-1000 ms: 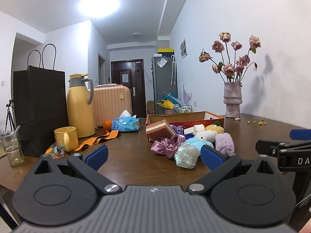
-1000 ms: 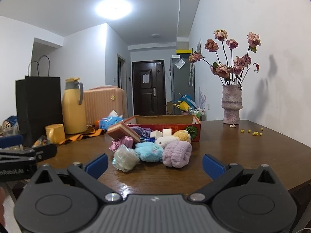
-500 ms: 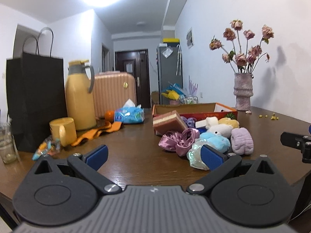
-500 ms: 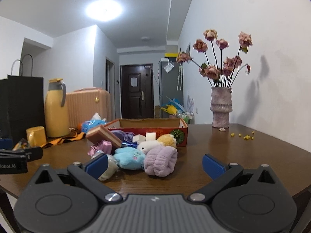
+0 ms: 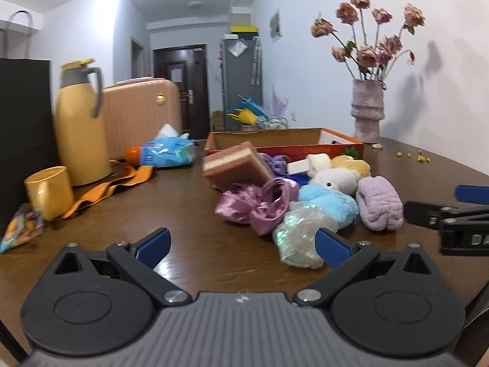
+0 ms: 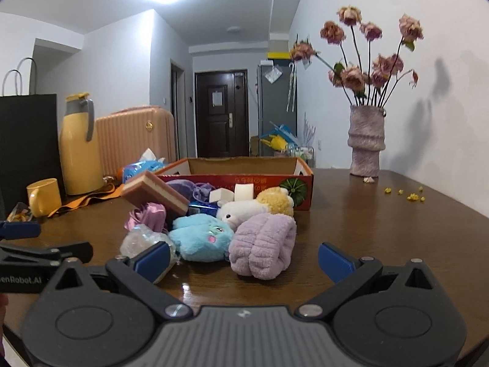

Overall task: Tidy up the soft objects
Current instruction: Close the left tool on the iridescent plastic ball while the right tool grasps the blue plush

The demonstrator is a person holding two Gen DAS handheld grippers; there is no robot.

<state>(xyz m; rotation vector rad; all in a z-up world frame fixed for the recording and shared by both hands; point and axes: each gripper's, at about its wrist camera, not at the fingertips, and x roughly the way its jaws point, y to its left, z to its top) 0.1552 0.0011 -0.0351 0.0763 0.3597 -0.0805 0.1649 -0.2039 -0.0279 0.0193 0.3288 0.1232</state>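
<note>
Wooden table (image 6: 382, 229), soft-toy heap (image 6: 211, 229), cardboard box (image 6: 244, 168)

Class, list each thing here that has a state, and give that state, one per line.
Left gripper: open, empty.
Right gripper: open, empty.
Cardboard box: open-topped.
Layered sponge: tilted, propped on the pile.
Lilac towel: rolled.
Yellow flask: upright, lid shut.
Vase: upright.

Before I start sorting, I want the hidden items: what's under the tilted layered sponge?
The layered sponge leans over a pink satin scrunchie, with a purple mesh puff behind it. Whatever lies deeper beneath is covered.
</note>
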